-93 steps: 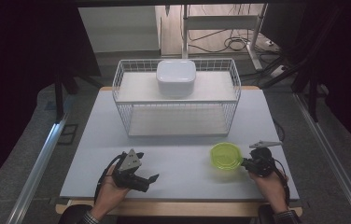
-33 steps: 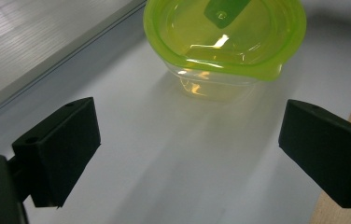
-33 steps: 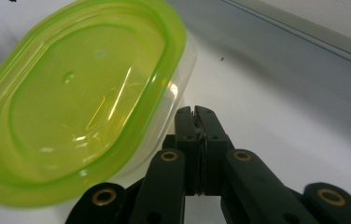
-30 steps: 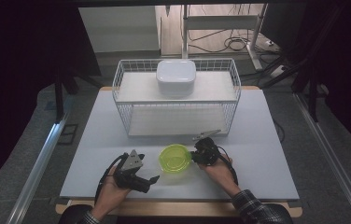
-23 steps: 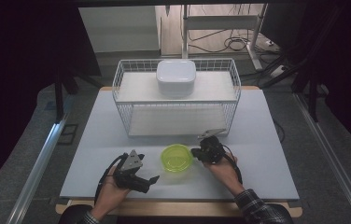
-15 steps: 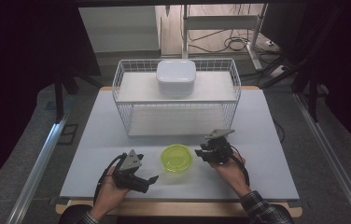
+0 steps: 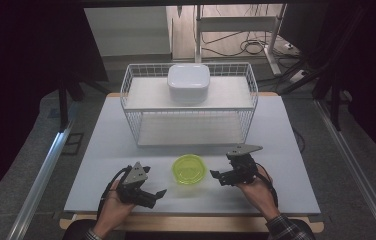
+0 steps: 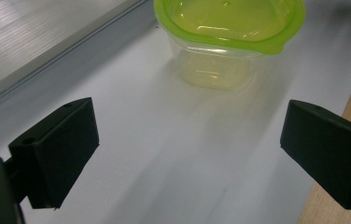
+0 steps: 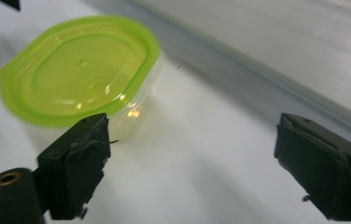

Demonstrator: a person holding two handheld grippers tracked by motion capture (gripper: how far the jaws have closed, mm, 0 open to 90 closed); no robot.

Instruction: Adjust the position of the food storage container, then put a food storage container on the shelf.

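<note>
A clear tub with a green lid [image 7: 189,169] stands on the white table between my two grippers, upright and free. The right gripper [image 7: 217,176] sits just to its right, a short gap away; its jaws have just been opening and now stand wide with nothing between them. In the right gripper view the green-lidded tub [image 9: 78,70] lies ahead to the left of the open right gripper [image 9: 190,172]. My left gripper [image 7: 157,195] rests low on the table to the tub's left, open and empty. In the left gripper view the green-lidded tub [image 8: 229,37] stands beyond the open left gripper [image 8: 187,154].
A white wire basket [image 7: 131,90] stands at the back of the table with a white lidded box [image 7: 188,82] on its upper shelf. The wooden front edge of the table [image 7: 191,222] runs close behind both hands.
The right gripper carried the tub leftward to the middle of the table, let go of it, and has drawn back to the right with its jaws spread. The left gripper stayed put.
</note>
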